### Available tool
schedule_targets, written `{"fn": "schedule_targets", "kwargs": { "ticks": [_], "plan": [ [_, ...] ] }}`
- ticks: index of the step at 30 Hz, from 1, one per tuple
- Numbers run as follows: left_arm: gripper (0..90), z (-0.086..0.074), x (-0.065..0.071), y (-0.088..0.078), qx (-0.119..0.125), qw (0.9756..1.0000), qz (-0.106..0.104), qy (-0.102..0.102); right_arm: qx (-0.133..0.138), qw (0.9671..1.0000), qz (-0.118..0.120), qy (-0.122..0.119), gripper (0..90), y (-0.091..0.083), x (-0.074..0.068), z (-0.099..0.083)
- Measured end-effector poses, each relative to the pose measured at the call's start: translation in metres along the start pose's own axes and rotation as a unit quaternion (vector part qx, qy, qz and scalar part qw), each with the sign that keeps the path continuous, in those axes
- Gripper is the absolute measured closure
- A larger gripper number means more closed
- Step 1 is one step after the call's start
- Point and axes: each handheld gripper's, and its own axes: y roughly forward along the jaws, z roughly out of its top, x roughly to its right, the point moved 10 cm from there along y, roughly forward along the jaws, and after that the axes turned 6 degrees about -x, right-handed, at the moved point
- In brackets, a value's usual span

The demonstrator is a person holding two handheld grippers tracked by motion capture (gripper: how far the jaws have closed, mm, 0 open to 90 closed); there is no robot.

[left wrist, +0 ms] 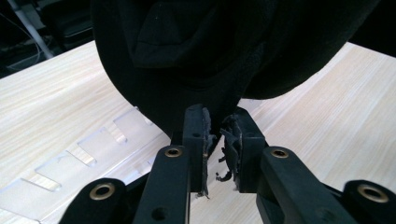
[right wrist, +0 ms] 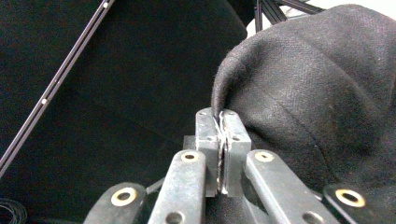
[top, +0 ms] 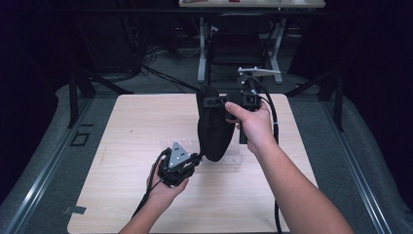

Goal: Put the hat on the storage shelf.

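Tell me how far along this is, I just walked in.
Done: the right hand-held gripper is shut on the top edge of the black cloth, which hangs above the table. In hand: the left hand-held gripper reaches the cloth's lower edge, jaws nearly closed, grip unclear. Left: securing that edge.

Pale wood-grain worktop [top: 122,146], rounded corners, sits on grey floor [top: 48,161]. Clear plastic slotted tray [left wrist: 70,161] lies flat on worktop near its middle, row of rectangular cut-outs along it. Small dark tape patch [top: 74,210] at worktop's near left corner. Metal rail [top: 34,195] runs along floor at left, another at right. Beyond worktop: white-legged table [top: 202,53], tangle of dark cables [top: 146,58] on floor beneath, black stand legs [top: 78,87] at left. Surroundings dark.
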Motion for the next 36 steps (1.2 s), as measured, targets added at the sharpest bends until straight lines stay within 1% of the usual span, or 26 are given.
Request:
{"fn": "schedule_targets", "kwargs": {
  "ticks": [3, 8, 18, 24, 28, 30, 32, 34, 36],
  "plan": [
    [81.0, 0.0, 0.001, 0.0, 0.001, 0.9999, 0.008, 0.011, 0.002, 1.0, 0.0, 0.0, 88.2, -0.001, 0.001, 0.0],
    [82.4, -0.001, 0.001, 0.0, -0.003, 0.9995, 0.015, 0.028, 0.0, 1.0, 0.001, 0.001, 88.1, -0.002, 0.001, -0.001],
    [83.6, -0.002, 0.0, 0.0, -0.002, 0.9991, 0.019, 0.037, -0.001, 1.0, 0.002, 0.002, 87.7, -0.002, 0.001, -0.002],
    [83.7, -0.004, -0.001, 0.0, -0.003, 0.999, 0.021, 0.038, -0.001, 1.0, 0.008, 0.005, 85.9, -0.002, 0.001, -0.002],
    [83.9, -0.005, -0.001, 0.0, -0.005, 0.9989, 0.022, 0.041, 0.005, 0.9997, 0.022, 0.007, 84.0, -0.005, -0.003, -0.001],
    [84.1, -0.005, -0.002, 0.0, -0.006, 0.999, 0.023, 0.038, 0.012, 0.9995, 0.03, 0.006, 84.0, -0.008, -0.006, 0.0],
    [84.6, -0.007, -0.004, -0.001, -0.008, 0.999, 0.027, 0.036, 0.018, 0.9995, 0.027, 0.002, 83.5, -0.013, -0.006, 0.002],
    [85.0, -0.008, -0.008, -0.003, -0.008, 0.9991, 0.029, 0.03, 0.022, 0.9994, 0.028, 0.002, 83.6, -0.016, -0.006, 0.003],
    [85.2, -0.011, -0.011, -0.003, -0.008, 0.9993, 0.029, 0.021, 0.026, 0.9994, 0.024, 0.0, 83.7, -0.021, -0.005, 0.004]
  ]
}}
